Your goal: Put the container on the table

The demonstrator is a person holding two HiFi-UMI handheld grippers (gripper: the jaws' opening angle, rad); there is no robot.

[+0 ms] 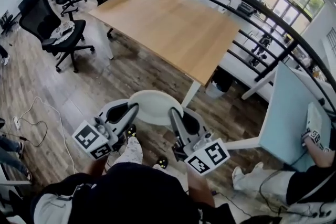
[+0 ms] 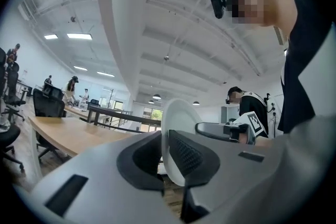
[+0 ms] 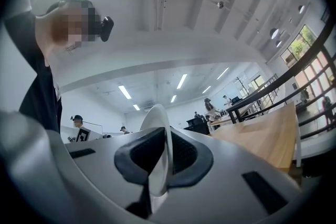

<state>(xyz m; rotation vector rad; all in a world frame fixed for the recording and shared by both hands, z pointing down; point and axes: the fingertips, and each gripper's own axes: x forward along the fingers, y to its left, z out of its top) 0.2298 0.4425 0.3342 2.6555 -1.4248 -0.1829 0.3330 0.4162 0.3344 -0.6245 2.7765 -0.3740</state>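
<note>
Pinching opposite rim edges of the white container point(image 1: 155, 105) with left tool point(image 1: 129, 112) and right tool point(image 1: 175, 116), both clamped tight on it. Holding it over the floor point(image 1: 94, 86), short of the wooden table point(image 1: 168, 23) straight ahead, equally near either tool.

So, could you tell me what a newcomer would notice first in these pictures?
A white container hangs low in the head view's middle, its rim pinched by the left gripper and the right gripper. Ahead lies a big wooden table, with black chairs to its left.
</note>
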